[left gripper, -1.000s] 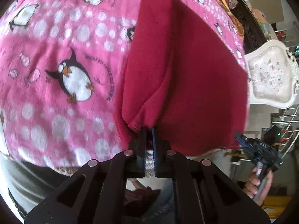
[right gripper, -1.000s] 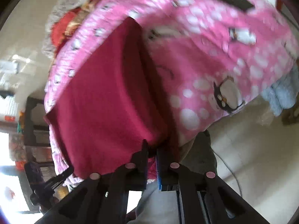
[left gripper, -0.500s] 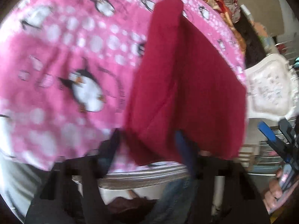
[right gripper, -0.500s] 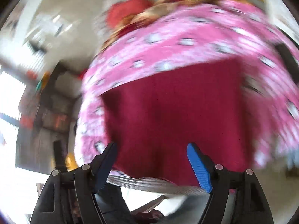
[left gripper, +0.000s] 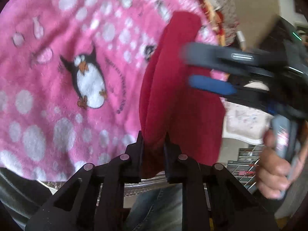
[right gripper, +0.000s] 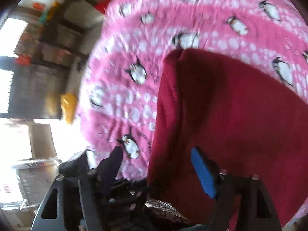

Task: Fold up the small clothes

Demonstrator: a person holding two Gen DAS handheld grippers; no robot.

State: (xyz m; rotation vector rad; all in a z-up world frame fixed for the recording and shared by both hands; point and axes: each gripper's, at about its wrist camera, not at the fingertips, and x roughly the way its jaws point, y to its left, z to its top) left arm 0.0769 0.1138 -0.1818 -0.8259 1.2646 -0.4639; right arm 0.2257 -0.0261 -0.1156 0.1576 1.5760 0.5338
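A dark red cloth lies folded on a pink penguin blanket, reaching the blanket's near edge. My left gripper has its fingers closed around the folded near edge of the cloth. My right gripper is open and empty, hovering over the cloth's left edge. It also shows in the left wrist view, jaws apart above the cloth's right part, held by a hand.
The blanket covers a raised surface whose near edge is just in front of both grippers. A white ornate chair stands to the right. Dark shelves and a yellow object are at the left in the right wrist view.
Both grippers let go of the cloth half a second ago. The left has closed again on the folded near edge. The right has swung across over the cloth and stays open.
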